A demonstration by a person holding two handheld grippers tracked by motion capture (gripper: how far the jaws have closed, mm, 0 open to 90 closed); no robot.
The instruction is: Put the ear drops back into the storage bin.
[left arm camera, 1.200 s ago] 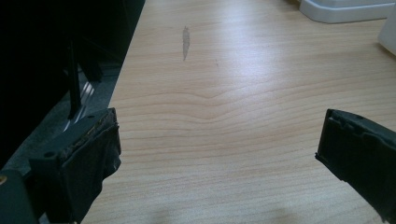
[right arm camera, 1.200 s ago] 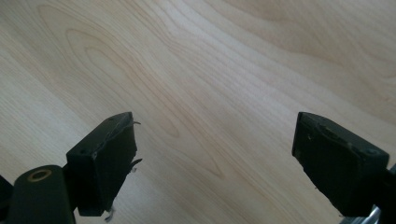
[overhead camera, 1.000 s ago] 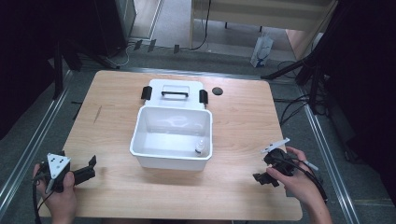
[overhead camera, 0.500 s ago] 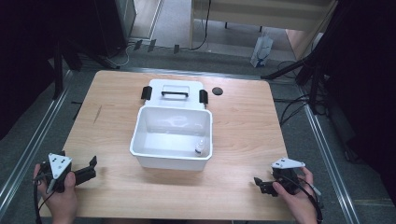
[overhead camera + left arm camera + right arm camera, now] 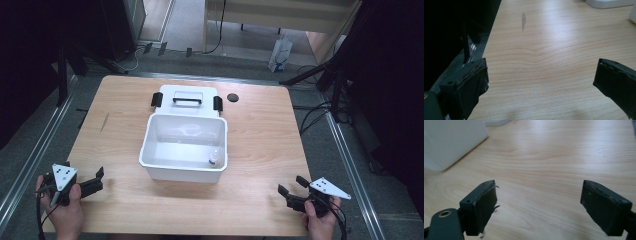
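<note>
- High view: left claw [image 5: 95, 181] sits at the near left corner of the worktop [image 5: 260, 135], held in the person's left hand [image 5: 67, 212]; its jaws stand apart with bare wood between them.
- Right claw [image 5: 292, 187] sits at the near right corner, held in the right hand [image 5: 320, 225]; jaws apart, clamped on nothing.
- White bin [image 5: 186, 147] stands open between the two claws and farther out from both, well apart from each.
- Small bottle [image 5: 213, 159] stands upright inside the bin, in the near corner on the right claw's side.
- White lid [image 5: 187, 100] with a black handle and black side latches lies flat just beyond the bin, touching or nearly touching its far rim.
- Small black disc [image 5: 232, 97] lies on the wood beside the lid, toward the right claw's side.
- Left gripper view: jaws wide; a dark streak [image 5: 523, 21] marks the wood ahead of the left claw [image 5: 541, 80]; a corner of the white bin [image 5: 609, 3] shows far ahead to the right.
- Right gripper view: jaws of the right claw [image 5: 539, 200] wide over bare wood; bin wall [image 5: 451, 141] ahead to the left, blurred.
</note>
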